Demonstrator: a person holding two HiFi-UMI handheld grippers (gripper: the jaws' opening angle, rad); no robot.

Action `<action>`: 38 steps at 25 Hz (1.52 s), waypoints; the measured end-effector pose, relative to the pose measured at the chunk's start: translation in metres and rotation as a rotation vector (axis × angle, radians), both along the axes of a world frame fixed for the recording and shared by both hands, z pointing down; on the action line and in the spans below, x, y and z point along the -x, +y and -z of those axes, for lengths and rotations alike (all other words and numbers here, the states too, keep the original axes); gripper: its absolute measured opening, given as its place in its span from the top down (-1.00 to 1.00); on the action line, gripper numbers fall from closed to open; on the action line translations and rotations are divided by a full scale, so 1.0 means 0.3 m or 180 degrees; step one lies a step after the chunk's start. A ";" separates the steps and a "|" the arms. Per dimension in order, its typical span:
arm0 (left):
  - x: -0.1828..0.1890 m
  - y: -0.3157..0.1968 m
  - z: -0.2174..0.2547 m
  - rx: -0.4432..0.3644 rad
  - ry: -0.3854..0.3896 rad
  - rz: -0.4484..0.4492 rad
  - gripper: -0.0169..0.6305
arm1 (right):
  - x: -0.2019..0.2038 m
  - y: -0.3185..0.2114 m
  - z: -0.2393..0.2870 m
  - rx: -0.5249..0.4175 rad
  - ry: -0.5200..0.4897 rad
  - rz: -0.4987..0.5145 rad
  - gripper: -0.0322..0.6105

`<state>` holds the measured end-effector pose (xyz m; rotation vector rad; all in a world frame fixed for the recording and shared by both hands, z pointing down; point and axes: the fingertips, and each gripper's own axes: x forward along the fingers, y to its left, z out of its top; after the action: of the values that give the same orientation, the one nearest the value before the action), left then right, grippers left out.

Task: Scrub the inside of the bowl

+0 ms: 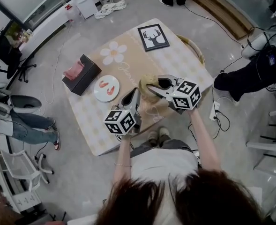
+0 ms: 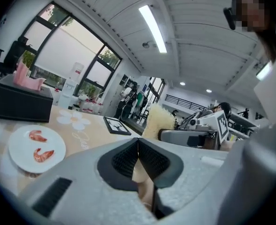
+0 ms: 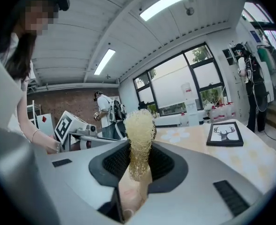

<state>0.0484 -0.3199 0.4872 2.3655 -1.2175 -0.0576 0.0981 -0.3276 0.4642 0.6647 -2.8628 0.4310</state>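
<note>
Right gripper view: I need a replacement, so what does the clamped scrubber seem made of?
The scrubber looks like pale yellow open mesh, matte, fuzzy at the edges; likely plastic netting or plant fibre, which one can't be told.

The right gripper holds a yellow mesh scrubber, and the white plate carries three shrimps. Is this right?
No: the white plate carries two shrimps, not three; the left gripper view shows it. The right gripper does hold the yellow mesh scrubber.

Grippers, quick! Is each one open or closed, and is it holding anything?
Left gripper: tips shut; whether they pinch anything cannot be told.
Right gripper: shut on the yellow mesh scrubber.
</note>
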 end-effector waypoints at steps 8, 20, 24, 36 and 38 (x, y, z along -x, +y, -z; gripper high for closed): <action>-0.034 0.030 0.092 -0.0309 -0.0188 -0.0124 0.91 | -0.029 0.040 0.081 -0.0122 -0.0353 -0.0130 0.60; -0.062 0.037 0.157 -0.0523 -0.0280 -0.0205 0.91 | -0.069 0.043 0.119 -0.0227 -0.0486 -0.0231 0.60; -0.067 0.042 0.153 -0.0548 -0.0331 -0.0223 0.91 | -0.072 0.046 0.126 -0.0257 -0.0536 -0.0236 0.60; -0.084 0.021 0.170 -0.0611 -0.0401 -0.0247 0.91 | -0.070 0.043 0.144 -0.0301 -0.0565 -0.0215 0.60; -0.088 0.019 0.174 -0.0620 -0.0415 -0.0255 0.91 | -0.071 0.043 0.147 -0.0301 -0.0569 -0.0211 0.60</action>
<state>0.0748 -0.3142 0.4350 2.6207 -1.2240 0.0046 0.1193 -0.3148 0.4201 0.7764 -3.0530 0.3847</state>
